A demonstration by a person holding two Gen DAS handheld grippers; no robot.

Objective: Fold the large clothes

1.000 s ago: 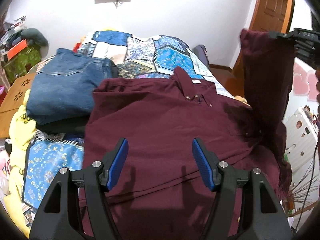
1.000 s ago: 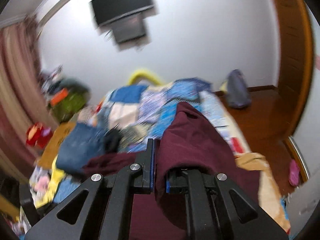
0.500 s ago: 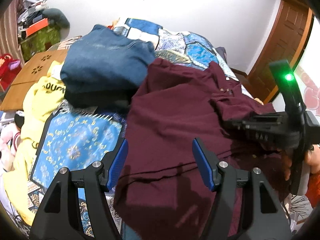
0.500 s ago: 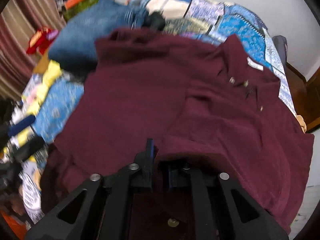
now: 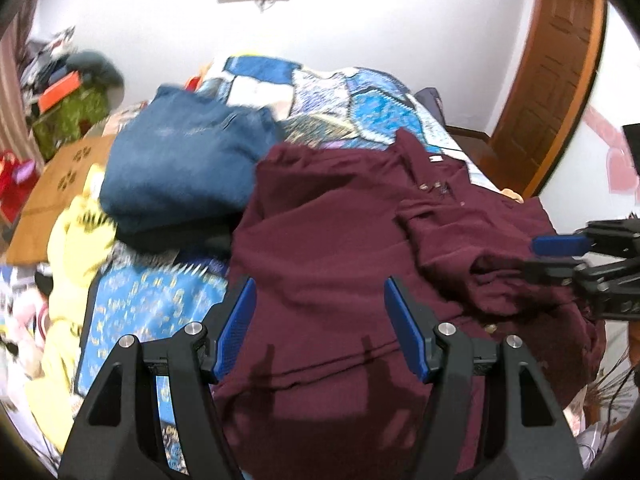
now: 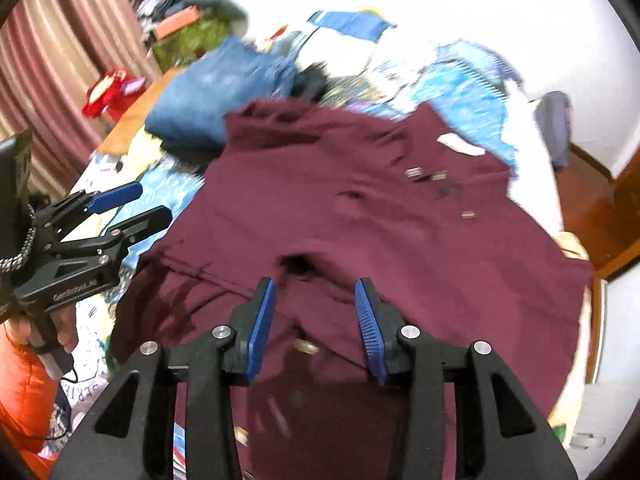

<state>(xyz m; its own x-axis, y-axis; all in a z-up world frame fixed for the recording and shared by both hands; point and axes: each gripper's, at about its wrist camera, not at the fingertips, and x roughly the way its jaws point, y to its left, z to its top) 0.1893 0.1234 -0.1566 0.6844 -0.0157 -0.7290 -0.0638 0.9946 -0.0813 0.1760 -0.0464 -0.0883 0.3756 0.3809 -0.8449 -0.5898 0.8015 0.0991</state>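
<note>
A maroon shirt (image 5: 340,240) lies spread on a bed (image 5: 352,96) covered by a patchwork quilt, collar at the far end. The left gripper (image 5: 316,320) hovers over the shirt's near hem, jaws released and apart with nothing between them. The right gripper (image 6: 314,320) has just been opening its jaws; the folded-over sleeve (bunched, with a button showing) lies beneath them, no longer pinched. Folded jeans (image 5: 180,168) sit beyond the left jaws, beside the shirt.

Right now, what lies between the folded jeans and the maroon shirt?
Nothing: in the left wrist view the maroon shirt edge meets the folded jeans directly.
</note>
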